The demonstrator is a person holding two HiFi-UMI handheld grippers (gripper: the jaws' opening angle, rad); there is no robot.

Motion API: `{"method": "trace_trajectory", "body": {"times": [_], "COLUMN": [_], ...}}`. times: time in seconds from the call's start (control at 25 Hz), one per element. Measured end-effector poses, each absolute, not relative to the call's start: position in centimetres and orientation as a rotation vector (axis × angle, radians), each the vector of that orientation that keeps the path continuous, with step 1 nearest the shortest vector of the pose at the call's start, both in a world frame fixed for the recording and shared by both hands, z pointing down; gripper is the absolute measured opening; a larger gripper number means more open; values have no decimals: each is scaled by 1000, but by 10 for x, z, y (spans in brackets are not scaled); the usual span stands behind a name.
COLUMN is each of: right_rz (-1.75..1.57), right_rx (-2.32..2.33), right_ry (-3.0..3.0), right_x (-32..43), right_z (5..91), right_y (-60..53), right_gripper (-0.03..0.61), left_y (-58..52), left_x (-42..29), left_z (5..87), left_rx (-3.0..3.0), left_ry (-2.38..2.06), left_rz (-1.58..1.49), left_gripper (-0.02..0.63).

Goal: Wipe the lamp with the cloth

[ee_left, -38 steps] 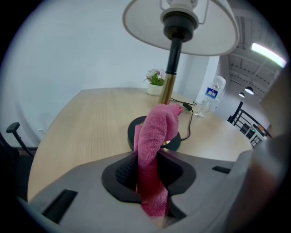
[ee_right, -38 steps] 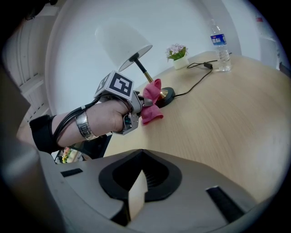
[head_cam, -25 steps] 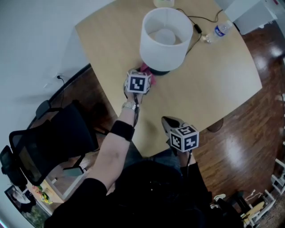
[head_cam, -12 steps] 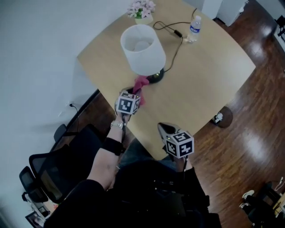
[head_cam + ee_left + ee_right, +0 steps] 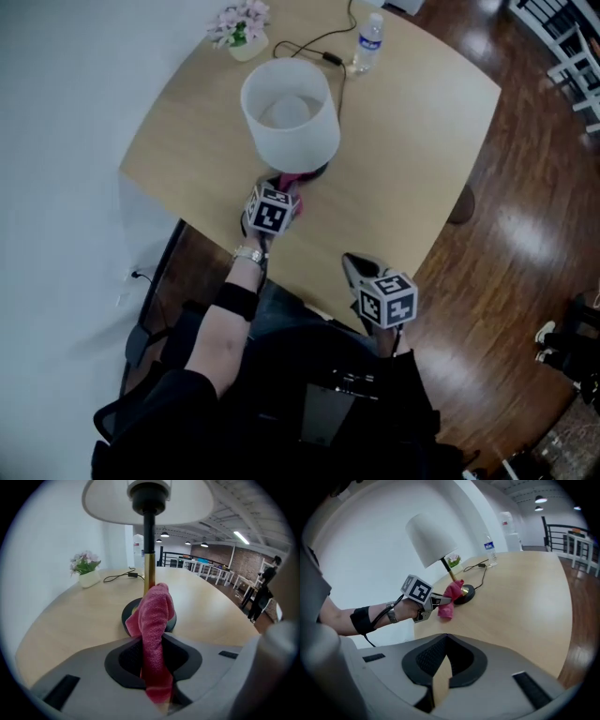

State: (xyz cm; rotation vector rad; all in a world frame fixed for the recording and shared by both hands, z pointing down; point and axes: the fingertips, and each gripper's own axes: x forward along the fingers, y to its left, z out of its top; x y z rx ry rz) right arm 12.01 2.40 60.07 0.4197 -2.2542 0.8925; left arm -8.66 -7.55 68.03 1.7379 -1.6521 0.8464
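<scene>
**Lamp wiping, cloth is right down at the foot of the pole**

The lamp [image 5: 289, 112] stands upright near the far-left part of the table [image 5: 403, 159], so its long axis is straight up and down: round black base, thin brass pole, white shade on top with the open end facing up.

The pink cloth [image 5: 157, 620] is low down, bunched over the near edge of the base, and its top looks to be against the bottom of the pole, though I can't swear it's touching. It runs lengthwise out from the jaws toward the pole, free end pointing up and forward.

The left gripper [image 5: 281, 190] has its jaws clamped on the cloth's tail and tilts down at the base. My guess is that leaves a loose wad out front to rub with.

The right gripper [image 5: 357, 269] hangs back off the near table edge, well apart from the lamp. Its jaws are closed together at the tips with nothing in them, so it's probably just kept out of the way.

Behind the lamp there's 1 flower pot [image 5: 239, 23], 1 water bottle [image 5: 368, 42] and the cord [image 5: 309, 47].
</scene>
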Motion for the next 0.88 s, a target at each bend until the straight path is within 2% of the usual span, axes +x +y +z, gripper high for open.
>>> {"method": "trace_trajectory", "body": {"times": [0.44,0.88], "right_rz": [971,1054], "right_rx": [733,763], "right_ry": [-2221,-2304], "right_x": [49,38], "right_z": [592,593], "right_y": [54,52], "right_gripper": [5,5], "left_y": [-92,-107], "left_x": [-134,-160], "left_z": [686,668], "left_rx": [1919,1934], "left_ry": [-1420,-1514], "left_rz": [973,994], "left_gripper": [92,92]}}
